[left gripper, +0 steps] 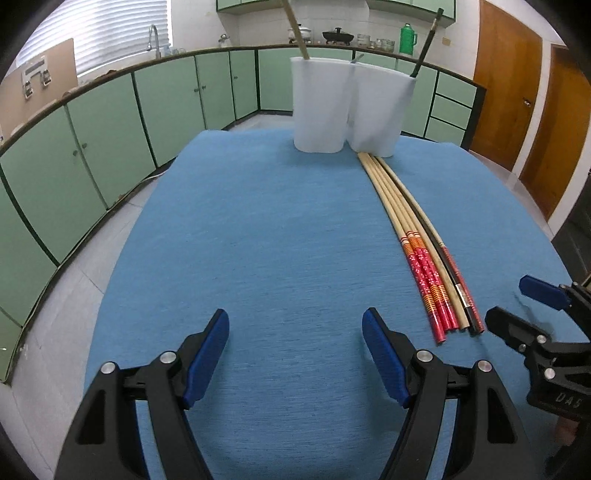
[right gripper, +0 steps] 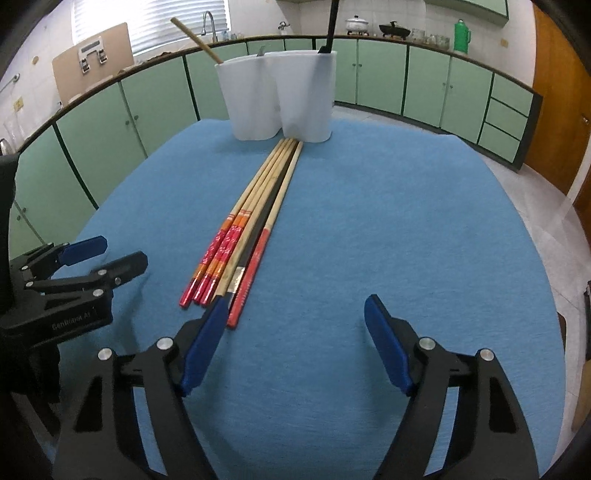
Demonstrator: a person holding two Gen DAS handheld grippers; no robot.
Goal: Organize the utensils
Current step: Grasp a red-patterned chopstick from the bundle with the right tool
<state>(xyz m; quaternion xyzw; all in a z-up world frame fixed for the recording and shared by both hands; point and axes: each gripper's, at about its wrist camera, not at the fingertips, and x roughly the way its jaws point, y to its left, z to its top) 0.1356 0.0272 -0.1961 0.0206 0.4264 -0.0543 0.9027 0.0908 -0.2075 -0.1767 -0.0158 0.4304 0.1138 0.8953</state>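
Observation:
A bundle of several chopsticks (left gripper: 413, 236) lies on the blue table, tips against a white two-part utensil holder (left gripper: 349, 107); it also shows in the right wrist view (right gripper: 255, 218), as does the holder (right gripper: 277, 98). The holder has a wooden chopstick (left gripper: 295, 27) in its left cup and a black chopstick (left gripper: 428, 44) in its right cup. My left gripper (left gripper: 295, 332) is open and empty, left of the bundle's red ends. My right gripper (right gripper: 295, 317) is open and empty, its left fingertip (right gripper: 216, 314) right by the bundle's near ends.
The blue cloth table (left gripper: 277, 240) ends in rounded edges with floor beyond. Green cabinets (left gripper: 110, 122) and a counter with pots and a green flask (left gripper: 408, 38) run behind. Wooden doors (left gripper: 506, 81) stand at the right.

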